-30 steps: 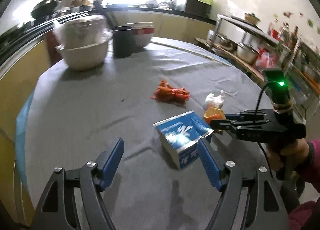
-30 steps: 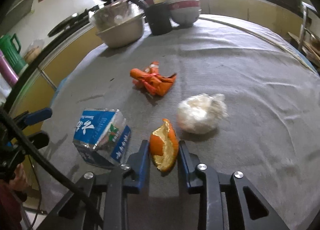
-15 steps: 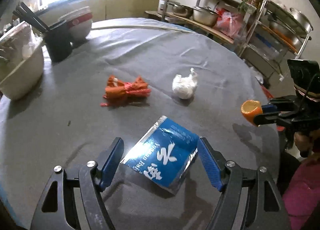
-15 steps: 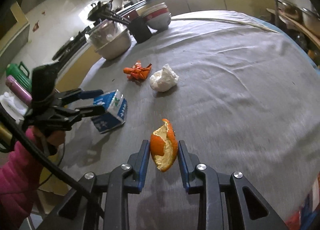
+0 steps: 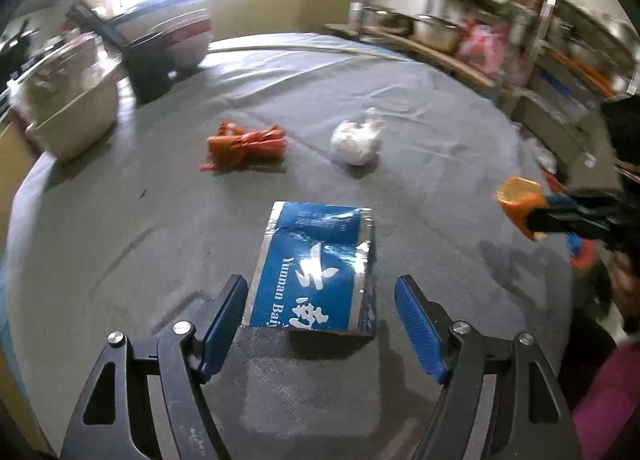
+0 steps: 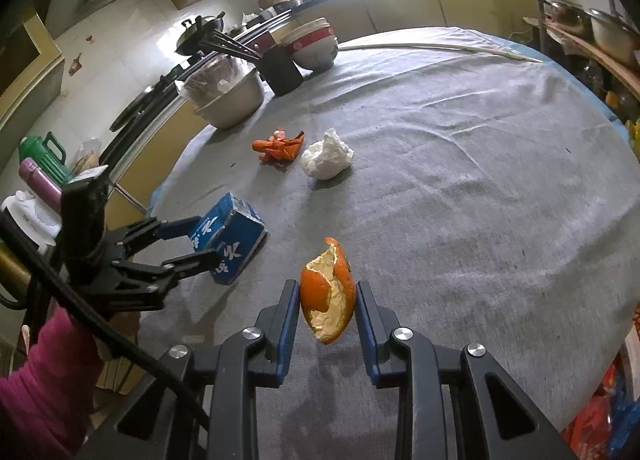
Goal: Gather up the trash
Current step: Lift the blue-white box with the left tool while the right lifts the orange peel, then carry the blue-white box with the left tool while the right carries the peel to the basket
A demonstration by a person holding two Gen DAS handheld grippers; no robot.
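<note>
A second ago our right claw [image 6: 327, 314] had the curled orange peel [image 6: 329, 292] down among the litter, right beside the crumpled white paper wad [image 6: 327, 160]. Now the peel is carried well clear of the paper wad toward the near edge of the round grey-clothed desk [image 6: 460, 188], and the wad lies far off at 12 o'clock from it. The claw is still clenched on the peel, one blue pad on each flank. The peel stands on end, its long axis running away from the camera, the pointed tip farthest out and the pale pith facing left.

Our left claw [image 5: 322, 320] has swung round the blue and silver foil carton [image 5: 316, 268]. A second ago the carton sat skewed off toward the right finger; now it lies squarely in the gap, its near end between the two blue pads, neither pad touching it. The claw stays spread wide, released. The carton lies flat on the desk with its long axis in line with the fingers, the open silver-rimmed end pointing to 12 o'clock. In the right wrist view the same carton [image 6: 230, 238] is at 10 o'clock from the peel with the left claw [image 6: 202, 242] astride it.

The crumpled orange-red wrapper [image 5: 244, 144] lies at 11 o'clock from the carton, the white wad [image 5: 358, 138] at 1 o'clock.
</note>
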